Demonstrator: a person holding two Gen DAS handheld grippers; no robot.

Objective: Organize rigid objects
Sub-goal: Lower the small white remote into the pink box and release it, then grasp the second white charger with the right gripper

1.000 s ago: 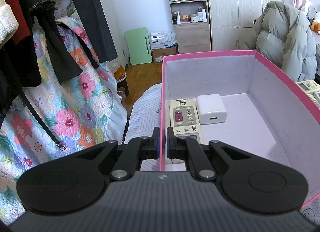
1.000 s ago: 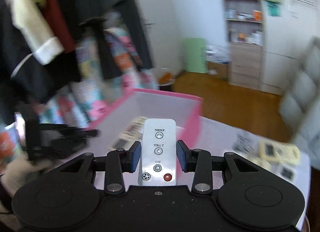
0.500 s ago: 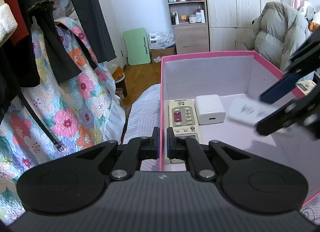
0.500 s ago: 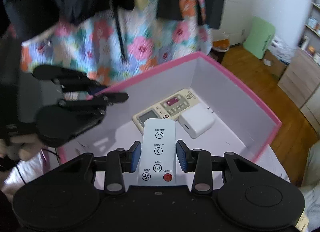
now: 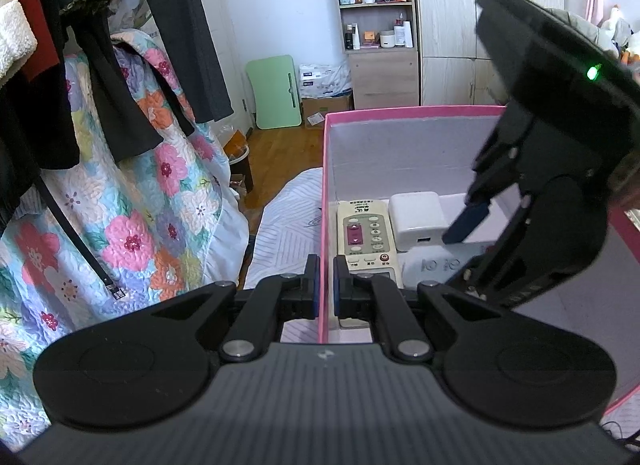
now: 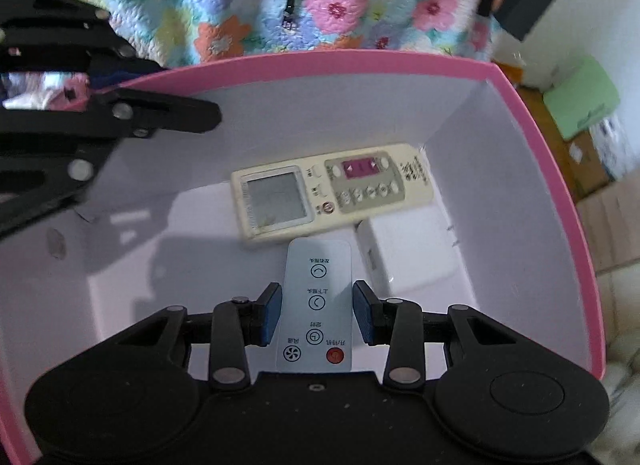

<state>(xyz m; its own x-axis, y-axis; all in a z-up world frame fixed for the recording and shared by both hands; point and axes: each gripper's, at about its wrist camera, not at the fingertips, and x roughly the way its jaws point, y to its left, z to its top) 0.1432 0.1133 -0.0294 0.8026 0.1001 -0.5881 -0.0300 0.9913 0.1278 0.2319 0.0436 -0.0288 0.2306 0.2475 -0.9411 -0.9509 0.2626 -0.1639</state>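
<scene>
The right tool [image 6: 318,315] has dropped deep into the pink-rimmed cardboard box [image 6: 536,113]. Its pads now stand slightly off the slim white fan remote [image 6: 316,305], apparently released beside the beige air-conditioner remote [image 6: 332,191] and white charger block [image 6: 412,249]; half a second ago they pinched it higher up. The left tool [image 5: 326,285] stays clamped on the box wall.

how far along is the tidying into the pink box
Done: the beige remote and white charger already lie on the floor of the pink box.
In hand: the right gripper has the small white fan remote between its jaws, which look slightly parted, down inside the box. The left gripper clamps the box's side wall.
Left: letting go of it; nothing else to pack is visible.
</scene>
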